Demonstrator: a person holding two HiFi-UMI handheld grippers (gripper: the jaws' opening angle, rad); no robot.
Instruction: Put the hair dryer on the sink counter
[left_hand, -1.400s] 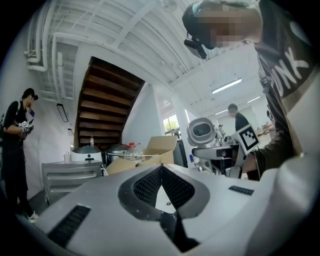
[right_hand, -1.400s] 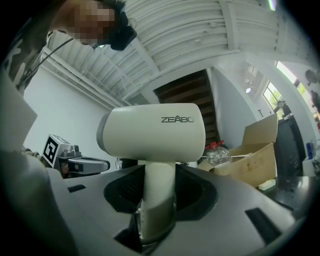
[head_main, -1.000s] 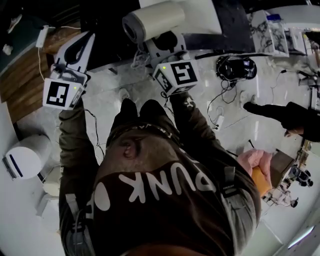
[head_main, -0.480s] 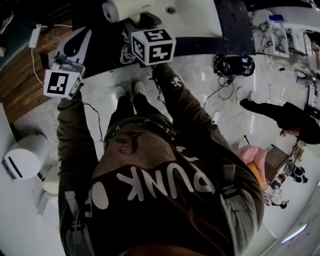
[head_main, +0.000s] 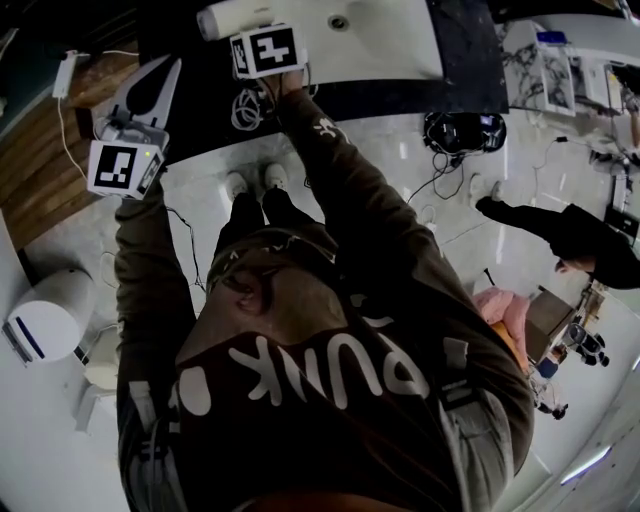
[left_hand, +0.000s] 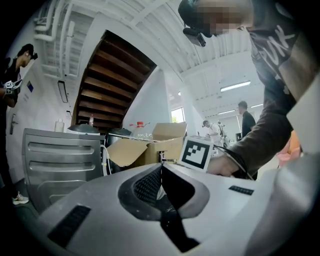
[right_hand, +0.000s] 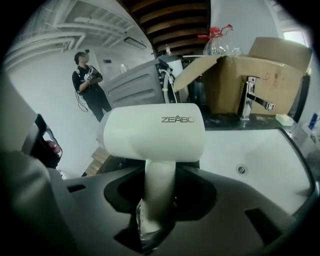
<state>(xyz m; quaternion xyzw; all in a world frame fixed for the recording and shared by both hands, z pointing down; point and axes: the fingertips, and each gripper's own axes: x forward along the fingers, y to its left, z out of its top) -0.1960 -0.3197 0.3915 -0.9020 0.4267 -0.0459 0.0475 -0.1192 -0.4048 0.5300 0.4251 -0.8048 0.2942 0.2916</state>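
Right gripper (right_hand: 158, 202) is pinching the dryer (right_hand: 152, 132) by its handle, jaws part-spread with the pads pressed on both sides of it. Dryer is smooth matte white plastic with a fat rounded barrel lying crosswise, a round tapered handle pointing down into the jaws, and grey lettering on the barrel. It sits at the sink's (right_hand: 272, 150) left rim, barrel over the black counter (head_main: 470, 60); can't tell whether it touches the surface. A loose coil of cord (head_main: 245, 105) hangs below the gripper on the sink's near side. Sink is a glossy white rectangular basin with rounded corners; all that shows in it is a small metal drain (right_hand: 241, 169). A chrome faucet (right_hand: 250, 102), squared-off with an angled spout, stands at the sink's far edge. Behind the faucet is a brown cardboard box (right_hand: 262, 75) with one flap up; contents not visible. Beyond the box is a clear plastic bottle (right_hand: 217, 44) with a red cap; fill level unreadable. Left gripper (left_hand: 161, 167) is well left of the sink, white shell jaws pressed together at the tips, ribbed black pads, holding nothing.
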